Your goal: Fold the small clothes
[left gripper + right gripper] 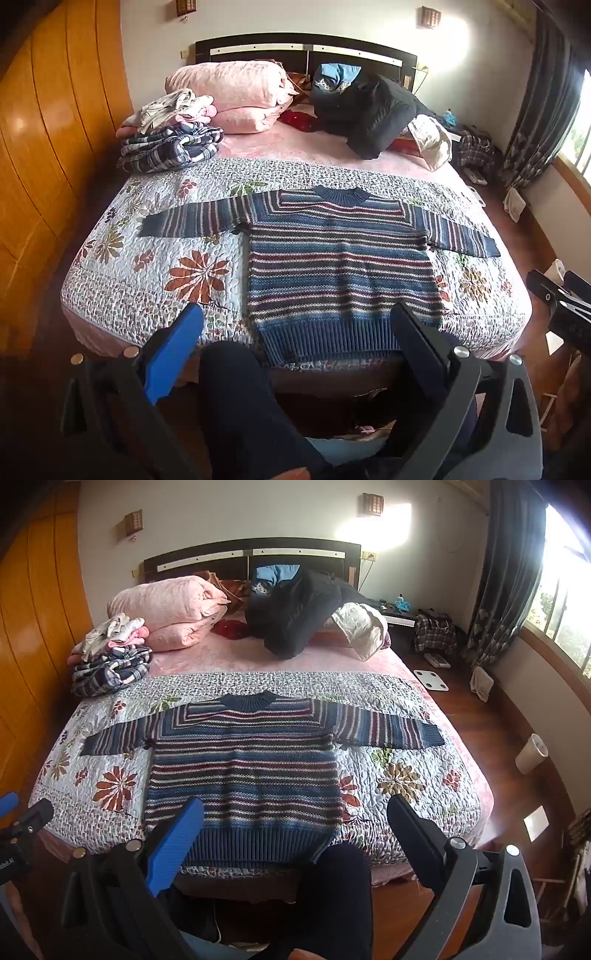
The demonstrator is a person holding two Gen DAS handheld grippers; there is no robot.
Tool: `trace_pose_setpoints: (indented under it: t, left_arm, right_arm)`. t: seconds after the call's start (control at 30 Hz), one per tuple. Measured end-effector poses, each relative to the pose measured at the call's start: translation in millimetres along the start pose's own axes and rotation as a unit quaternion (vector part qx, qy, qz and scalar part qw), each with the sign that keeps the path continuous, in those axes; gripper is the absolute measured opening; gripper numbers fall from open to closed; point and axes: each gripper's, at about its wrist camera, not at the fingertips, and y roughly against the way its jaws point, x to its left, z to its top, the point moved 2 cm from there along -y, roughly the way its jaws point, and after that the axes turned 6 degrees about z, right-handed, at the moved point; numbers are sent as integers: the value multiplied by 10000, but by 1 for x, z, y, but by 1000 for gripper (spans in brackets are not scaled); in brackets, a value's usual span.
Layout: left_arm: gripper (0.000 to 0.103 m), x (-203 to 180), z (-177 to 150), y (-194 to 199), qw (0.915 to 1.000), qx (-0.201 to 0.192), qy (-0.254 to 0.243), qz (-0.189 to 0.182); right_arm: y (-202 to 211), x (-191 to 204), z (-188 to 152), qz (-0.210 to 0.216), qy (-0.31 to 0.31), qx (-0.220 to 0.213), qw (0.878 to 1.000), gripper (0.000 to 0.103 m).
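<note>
While both tools hang short of the bed, the left gripper (295,321) and right gripper (295,812) gape wide, gripping nothing. Just ahead of their fingertips lies the striped sweater (340,258), flat on the floral quilt (155,236), sleeves spread sideways. Beyond, left, sits a folded clothes pile (170,140).

Open floral quilted bedspread (399,775) on both sides of the flat blue-and-red striped knitted sweater (243,768), wide enough for a gripper to pass. Sleeves spread sideways across the quilt, barring the way toward the headboard on each side. Farther back, along the left edge, a heap of blue plaid and pale folded clothes (170,136) topped by 2 pink pillows (229,92); to the right, a bulky black jacket (373,118). Near the foot of the bed, a person's dark trouser leg (240,406) between the spread fingers of the left gripper (295,321). Right gripper (295,808) likewise wide apart, clear of the hem.
</note>
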Motion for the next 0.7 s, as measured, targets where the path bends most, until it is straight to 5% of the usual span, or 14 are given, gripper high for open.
trace_pose_setpoints:
  t: [0.7]
  left_arm:
    - [100,4,-4,-1,10000,10,-30,-59]
  right_arm:
    - [2,-2,1,-65,26,-50,10000,99]
